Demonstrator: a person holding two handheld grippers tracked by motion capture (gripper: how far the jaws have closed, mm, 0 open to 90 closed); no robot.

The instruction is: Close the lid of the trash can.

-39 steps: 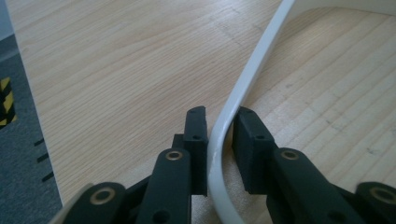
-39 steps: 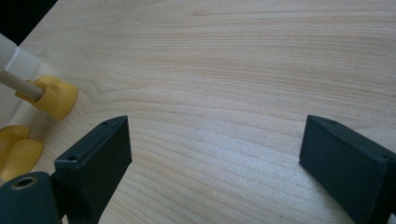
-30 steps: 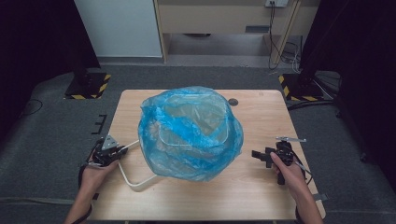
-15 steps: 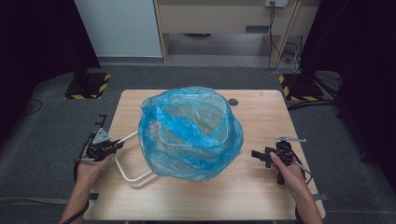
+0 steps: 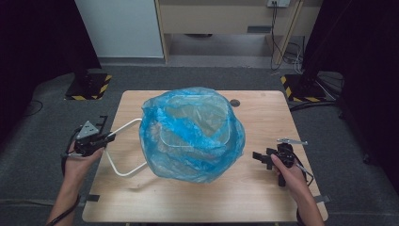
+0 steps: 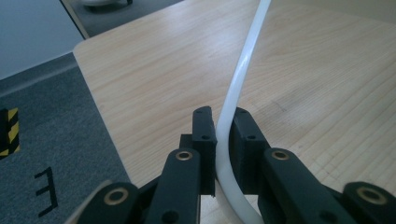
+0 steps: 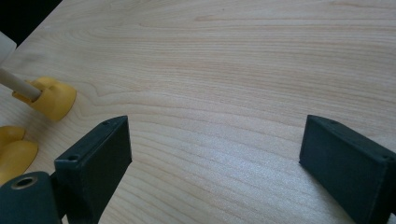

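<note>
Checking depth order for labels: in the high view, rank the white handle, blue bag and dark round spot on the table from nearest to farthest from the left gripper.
1. White handle: clamped in the left gripper, table's left side.
2. Blue bag: table centre.
3. Dark round spot: behind the bag, toward the far edge.

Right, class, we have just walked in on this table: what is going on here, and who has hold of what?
A person works at a wooden table with a gripper in each hand. The left gripper is shut on the white handle of a container covered by a blue plastic bag, which sits mid-table. The right gripper is open with nothing between its fingers, over bare table at the right.
</note>
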